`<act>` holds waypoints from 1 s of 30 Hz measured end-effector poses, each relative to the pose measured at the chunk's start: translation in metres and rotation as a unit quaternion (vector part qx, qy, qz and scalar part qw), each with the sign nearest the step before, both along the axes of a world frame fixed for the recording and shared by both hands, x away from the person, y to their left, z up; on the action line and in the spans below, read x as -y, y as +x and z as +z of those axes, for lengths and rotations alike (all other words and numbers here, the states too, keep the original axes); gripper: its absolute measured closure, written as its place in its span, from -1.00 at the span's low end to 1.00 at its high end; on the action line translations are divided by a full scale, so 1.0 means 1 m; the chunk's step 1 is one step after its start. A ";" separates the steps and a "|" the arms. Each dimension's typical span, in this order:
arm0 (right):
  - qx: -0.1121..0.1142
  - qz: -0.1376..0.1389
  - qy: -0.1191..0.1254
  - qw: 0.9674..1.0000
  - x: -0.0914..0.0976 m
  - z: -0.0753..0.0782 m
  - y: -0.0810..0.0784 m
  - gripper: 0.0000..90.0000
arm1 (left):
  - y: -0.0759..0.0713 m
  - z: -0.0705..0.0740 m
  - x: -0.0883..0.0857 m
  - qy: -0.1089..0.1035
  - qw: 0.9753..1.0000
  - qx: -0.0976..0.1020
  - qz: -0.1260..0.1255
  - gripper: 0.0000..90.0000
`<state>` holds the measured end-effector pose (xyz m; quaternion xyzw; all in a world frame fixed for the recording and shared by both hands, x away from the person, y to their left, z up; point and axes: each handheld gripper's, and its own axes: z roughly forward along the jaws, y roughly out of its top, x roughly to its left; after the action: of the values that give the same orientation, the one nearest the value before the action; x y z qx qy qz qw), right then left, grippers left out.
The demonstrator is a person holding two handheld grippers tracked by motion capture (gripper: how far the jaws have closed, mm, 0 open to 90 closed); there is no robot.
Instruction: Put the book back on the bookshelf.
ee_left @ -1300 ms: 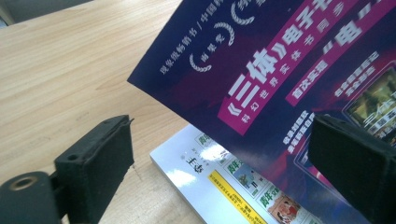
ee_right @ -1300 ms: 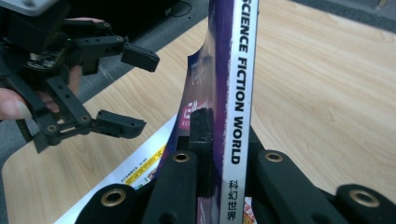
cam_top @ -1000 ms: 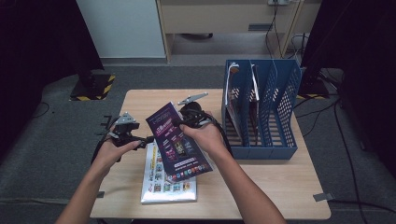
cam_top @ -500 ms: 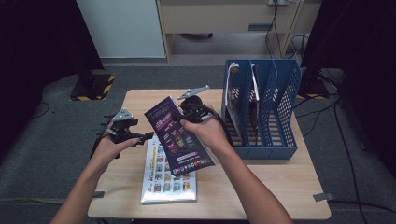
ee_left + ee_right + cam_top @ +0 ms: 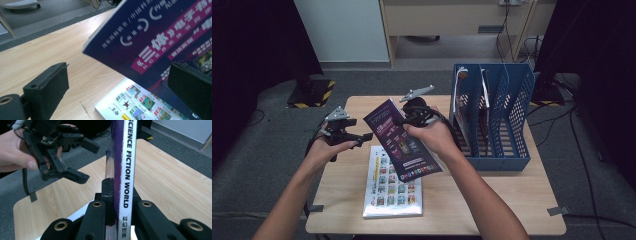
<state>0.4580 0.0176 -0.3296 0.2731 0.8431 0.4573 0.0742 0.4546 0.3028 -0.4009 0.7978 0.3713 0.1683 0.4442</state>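
While right tool [image 5: 404,121] clamps 1 magazine [image 5: 402,140], left tool [image 5: 362,136] open; 2nd magazine [image 5: 392,185] flat.

File rack [image 5: 512,150] blocks right; table [image 5: 342,195] left free.

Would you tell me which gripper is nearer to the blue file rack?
Right. The right gripper, shut on the purple magazine, is held just beside the rack's left wall. The left gripper is open on the magazine's far side, farther from the rack.
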 end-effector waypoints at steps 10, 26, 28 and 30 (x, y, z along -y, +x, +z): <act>0.006 0.012 -0.004 1.000 0.000 0.006 -0.002 0.84 | 0.004 0.008 -0.003 -0.011 1.000 0.009 0.000 -0.93; 0.023 0.043 -0.004 0.999 0.000 0.021 -0.011 0.84 | 0.002 0.023 -0.004 -0.005 1.000 0.029 -0.003 -0.94; 0.024 0.045 -0.005 0.999 0.001 0.022 -0.011 0.84 | 0.002 0.024 -0.004 -0.002 0.999 0.033 -0.006 -0.94; 0.025 0.048 -0.008 0.998 0.001 0.023 -0.011 0.84 | 0.002 0.026 -0.004 -0.002 0.999 0.037 -0.010 -0.94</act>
<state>0.4467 0.0168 -0.3067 0.2197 0.8566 0.4607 0.0753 0.4566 0.3067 -0.3754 0.7939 0.3469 0.1921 0.4610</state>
